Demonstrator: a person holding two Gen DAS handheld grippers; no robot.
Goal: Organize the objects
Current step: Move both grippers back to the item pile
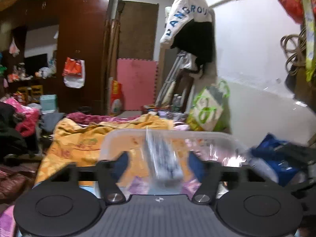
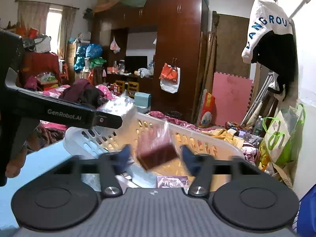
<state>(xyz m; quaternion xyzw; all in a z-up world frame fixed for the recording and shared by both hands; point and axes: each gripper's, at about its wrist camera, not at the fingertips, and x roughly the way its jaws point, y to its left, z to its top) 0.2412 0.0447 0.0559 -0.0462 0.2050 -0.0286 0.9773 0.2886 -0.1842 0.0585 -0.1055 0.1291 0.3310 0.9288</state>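
My left gripper [image 1: 158,165] stands open over a clear plastic bin [image 1: 207,136]. A clear packet with dark print [image 1: 164,158] is blurred in the gap between the blue pads [image 1: 120,165], touching neither one. My right gripper [image 2: 156,156] is also open, above a white slotted basket [image 2: 197,138]. A brown block in clear wrap [image 2: 154,154] hangs tilted and blurred between its pads [image 2: 187,156], apart from both. The left gripper's black arm [image 2: 65,114] crosses the right wrist view at the left, with crinkled clear plastic [image 2: 120,106] just past its tip.
An orange quilt [image 1: 79,138] covers the bed behind the bin. A green and white bag [image 1: 209,108] leans at the wall, and a blue bag [image 1: 276,158] lies to the right. A dark wardrobe [image 2: 177,49] stands behind. A hand [image 2: 13,165] shows at the left.
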